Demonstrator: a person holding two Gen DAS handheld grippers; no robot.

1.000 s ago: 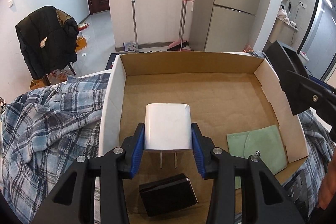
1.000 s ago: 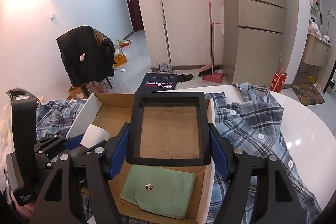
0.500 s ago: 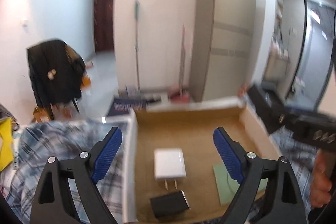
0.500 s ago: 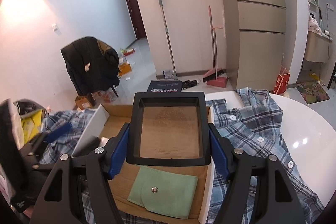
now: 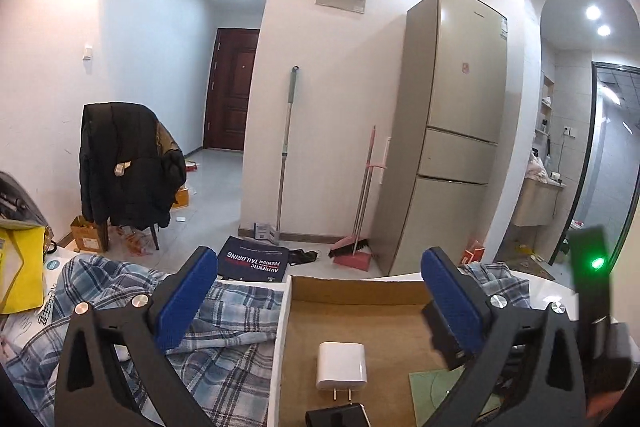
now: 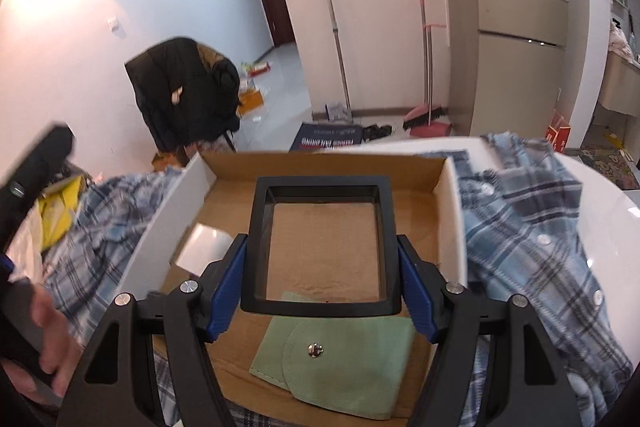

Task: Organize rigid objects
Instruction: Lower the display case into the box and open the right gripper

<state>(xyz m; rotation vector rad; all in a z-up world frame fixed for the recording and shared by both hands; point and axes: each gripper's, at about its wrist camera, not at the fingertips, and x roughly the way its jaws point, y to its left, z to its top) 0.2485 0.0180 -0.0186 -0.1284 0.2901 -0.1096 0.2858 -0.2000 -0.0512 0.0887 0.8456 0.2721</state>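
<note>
A white plug charger (image 5: 341, 365) lies flat on the floor of the cardboard box (image 5: 356, 291), prongs toward me; it also shows in the right wrist view (image 6: 203, 247). My left gripper (image 5: 320, 301) is open and empty, raised above and behind the charger. My right gripper (image 6: 322, 289) is shut on a black rectangular frame (image 6: 324, 199), held level over the box (image 6: 450, 227). A black block (image 5: 338, 417) lies at the box's near edge. A green snap pouch (image 6: 340, 359) lies in the box below the frame.
A blue plaid shirt (image 5: 224, 331) is spread around the box on the white table (image 6: 600, 195). A yellow bag (image 5: 20, 267) sits at the far left. A chair with a black coat (image 5: 128, 167) stands beyond.
My left gripper let go of the white charger, opened wide and rose back from the box. The charger now lies on the box floor. My right gripper stays shut on the frame.
</note>
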